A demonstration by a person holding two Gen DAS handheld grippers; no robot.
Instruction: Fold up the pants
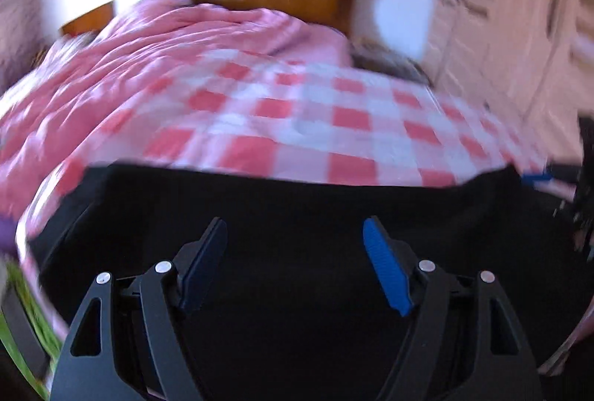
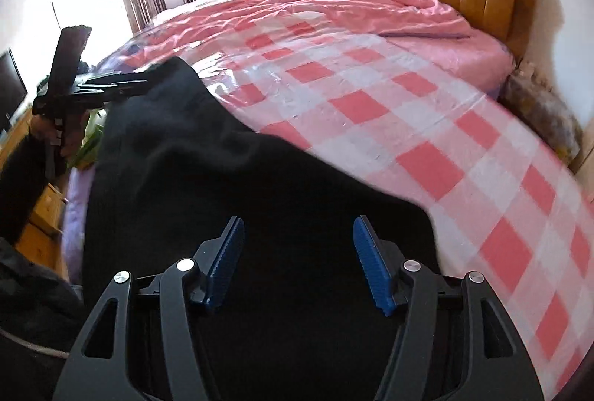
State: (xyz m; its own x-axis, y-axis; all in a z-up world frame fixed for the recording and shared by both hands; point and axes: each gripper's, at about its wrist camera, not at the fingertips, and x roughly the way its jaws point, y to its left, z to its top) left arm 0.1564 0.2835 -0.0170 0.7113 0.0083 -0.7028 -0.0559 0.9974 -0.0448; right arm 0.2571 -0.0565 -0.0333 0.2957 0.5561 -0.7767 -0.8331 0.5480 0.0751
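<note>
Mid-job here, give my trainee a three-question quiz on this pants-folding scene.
1. True or false: the right hand-held gripper is shut on the black pants.
2. The sheet under the pants is: A) green striped B) pink-and-white checked C) plain blue.
3. Fill in: the left hand-held gripper has its jaws ____.

Key: 1 false, it is open over them; 2 B; 3 open.
</note>
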